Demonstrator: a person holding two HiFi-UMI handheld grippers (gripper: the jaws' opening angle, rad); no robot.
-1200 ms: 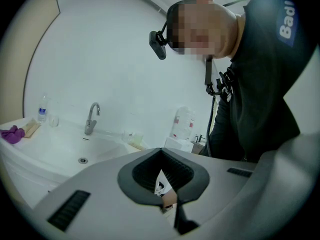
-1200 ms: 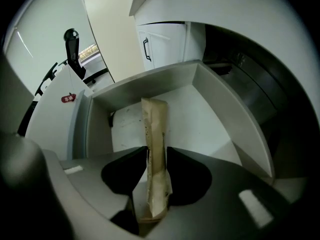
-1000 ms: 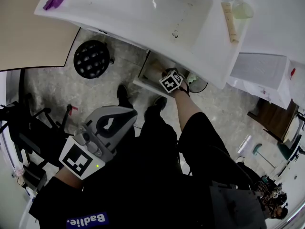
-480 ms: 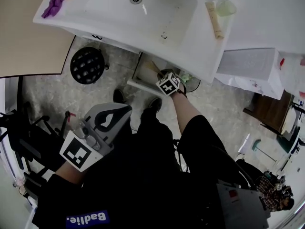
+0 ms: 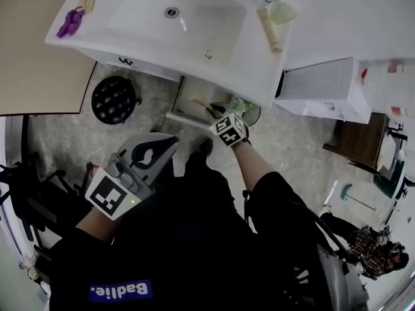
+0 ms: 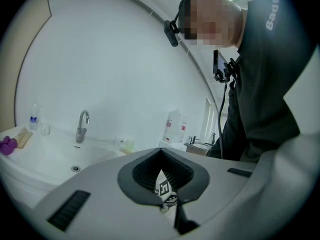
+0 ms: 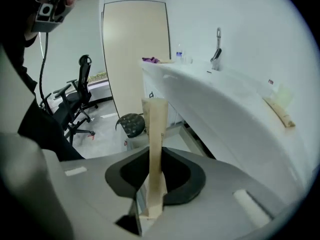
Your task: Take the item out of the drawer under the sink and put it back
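A long tan box (image 7: 155, 144) stands upright between the jaws of my right gripper (image 7: 151, 206), which is shut on its lower end; the jaws have just been closing on it. In the head view the right gripper (image 5: 220, 120) hangs in front of the open drawer (image 5: 185, 105) under the white sink (image 5: 194, 24), and the tan box (image 5: 201, 103) points toward the drawer. My left gripper (image 5: 162, 146) is held near my body, lower left, shut with nothing in it. The left gripper (image 6: 170, 209) faces the sink from the side.
A black round stool (image 5: 113, 99) stands left of the drawer. On the sink rim lie a purple object (image 5: 70, 21) and a tan tube (image 5: 268, 28). A white cabinet (image 5: 324, 86) is to the right. An office chair (image 7: 75, 96) stands by a beige door (image 7: 135, 49).
My right gripper has lifted up and out of the drawer with the tan box in it. The left gripper has risen a little.
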